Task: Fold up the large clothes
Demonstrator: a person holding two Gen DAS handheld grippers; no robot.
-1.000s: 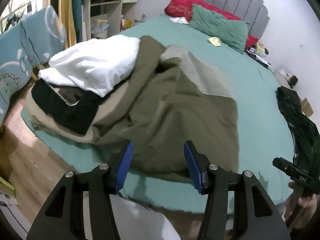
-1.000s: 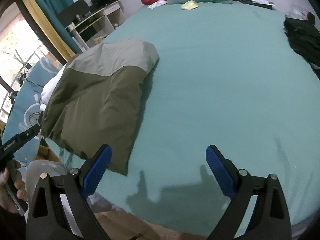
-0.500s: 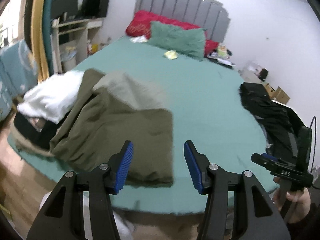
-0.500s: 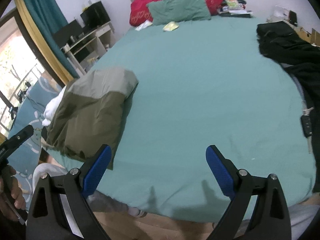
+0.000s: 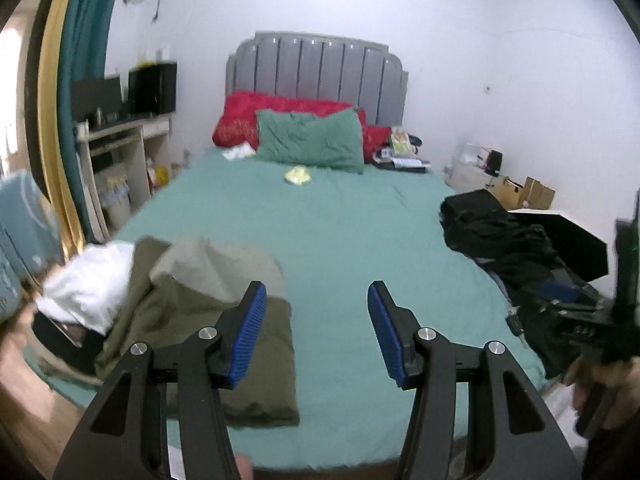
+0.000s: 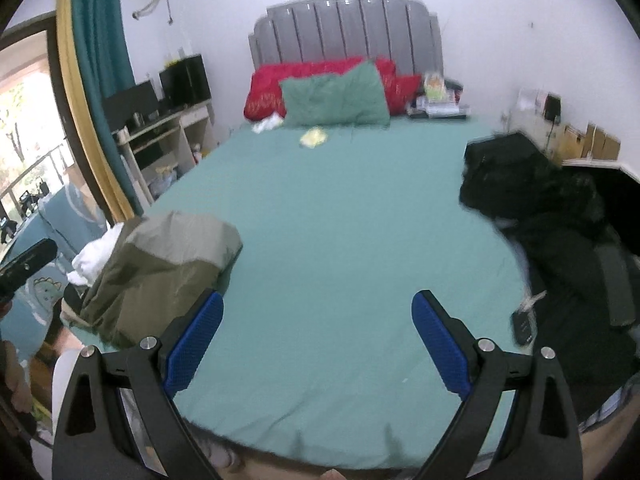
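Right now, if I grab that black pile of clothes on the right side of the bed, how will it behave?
The black pile of clothes looks crumpled and loosely heaped, so it will probably sag and trail from a single pinch. It spills over the bed edge, so pulling may drag parts off. Both grippers are open and empty.

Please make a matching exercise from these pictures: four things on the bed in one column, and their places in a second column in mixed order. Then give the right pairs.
Things:
1. olive garment
2. black clothes
3. green pillow
4. yellow item

Places:
A. leaning on the red pillows at the headboard
B. right side of the bed
C. on the sheet just in front of the pillows
D. near left corner of the bed, beside the white cloth

Pairs: 1-D, 2-B, 3-A, 4-C
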